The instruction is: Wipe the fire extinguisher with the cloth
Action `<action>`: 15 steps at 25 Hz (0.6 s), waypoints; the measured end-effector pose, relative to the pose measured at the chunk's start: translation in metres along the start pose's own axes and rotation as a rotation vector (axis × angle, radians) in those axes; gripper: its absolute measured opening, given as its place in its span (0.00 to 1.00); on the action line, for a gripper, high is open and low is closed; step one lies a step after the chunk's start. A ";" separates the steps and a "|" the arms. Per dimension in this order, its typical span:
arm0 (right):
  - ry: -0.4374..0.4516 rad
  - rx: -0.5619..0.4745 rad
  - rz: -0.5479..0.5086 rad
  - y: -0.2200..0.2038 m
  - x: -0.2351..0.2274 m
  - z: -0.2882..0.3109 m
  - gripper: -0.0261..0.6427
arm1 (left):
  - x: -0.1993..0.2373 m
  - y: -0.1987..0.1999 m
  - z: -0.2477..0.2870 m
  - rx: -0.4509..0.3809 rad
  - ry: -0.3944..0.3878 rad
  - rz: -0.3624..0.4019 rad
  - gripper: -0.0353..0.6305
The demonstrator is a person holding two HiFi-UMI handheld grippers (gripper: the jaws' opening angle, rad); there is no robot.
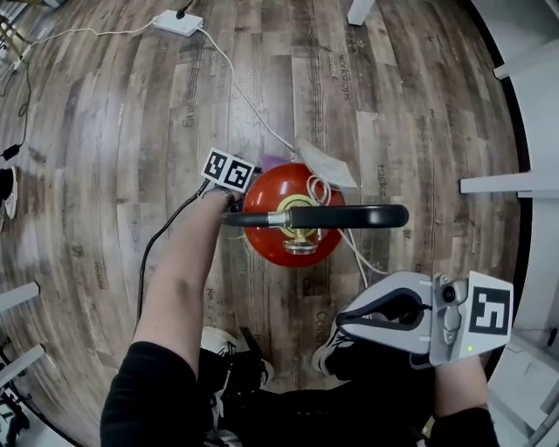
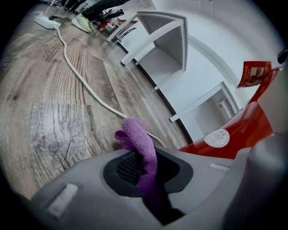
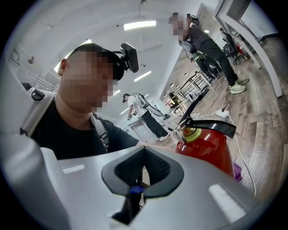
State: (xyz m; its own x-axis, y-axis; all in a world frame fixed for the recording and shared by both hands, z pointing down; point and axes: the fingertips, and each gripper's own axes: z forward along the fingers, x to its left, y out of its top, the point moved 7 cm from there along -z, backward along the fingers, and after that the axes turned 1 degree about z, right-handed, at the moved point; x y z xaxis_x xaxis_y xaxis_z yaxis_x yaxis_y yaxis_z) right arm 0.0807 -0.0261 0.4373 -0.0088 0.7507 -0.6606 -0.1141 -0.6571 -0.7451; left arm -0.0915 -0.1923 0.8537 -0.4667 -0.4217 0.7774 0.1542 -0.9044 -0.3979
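Grips a purple cloth (image 2: 143, 150) in the left gripper (image 2: 145, 167), jaws clenched on a fold, loose end poking out past the tips. Holds that gripper at 11 o'clock of the red extinguisher (image 1: 278, 229), just beside its shoulder; cannot tell whether cloth touches shell. Holds the right gripper (image 1: 349, 319) at 5 o'clock of the extinguisher, apart from it, jaws pressed together with nothing between.

In the middle of the head view, upright on the plank floor (image 1: 105, 131): the extinguisher, black lever (image 1: 325, 216) pointing to 3 o'clock, yellow-green collar (image 3: 191, 134) beneath.

On the red shell: round white sticker (image 2: 217, 138), print too small to read. Above the shell in the left gripper view: red tag (image 2: 254, 74) with pale print, illegible. At 1 o'clock of the extinguisher: white tag (image 1: 330, 164). Across the floor boards: grey lettering, too warped to read.

Far off at 11 o'clock: white power strip (image 1: 177, 22), its cable (image 1: 240, 92) running towards the extinguisher. At 3 o'clock: white shelves (image 1: 515, 183).
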 end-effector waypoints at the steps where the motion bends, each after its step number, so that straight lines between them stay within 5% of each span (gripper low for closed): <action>1: -0.008 0.001 -0.004 0.000 0.000 -0.001 0.04 | 0.002 -0.001 0.003 -0.003 0.015 -0.003 0.13; 4: -0.025 -0.001 -0.015 -0.001 0.001 -0.003 0.04 | 0.005 -0.005 0.005 -0.039 0.027 -0.037 0.13; 7: -0.022 -0.008 -0.024 0.000 0.004 -0.005 0.04 | 0.000 -0.002 -0.002 -0.114 -0.045 -0.085 0.13; 11: -0.016 -0.015 -0.045 0.001 0.011 -0.005 0.04 | -0.032 0.016 -0.030 -0.242 -0.295 -0.156 0.13; 15: -0.003 -0.027 -0.057 0.003 0.015 -0.001 0.04 | -0.086 0.039 -0.076 -0.231 -0.527 -0.146 0.13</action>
State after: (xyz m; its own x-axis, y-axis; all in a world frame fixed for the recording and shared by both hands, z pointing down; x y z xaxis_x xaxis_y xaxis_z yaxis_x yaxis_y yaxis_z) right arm 0.0814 -0.0169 0.4244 -0.0062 0.7869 -0.6170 -0.0875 -0.6151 -0.7836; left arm -0.1116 -0.1861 0.7341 0.0360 -0.3234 0.9456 -0.1000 -0.9426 -0.3186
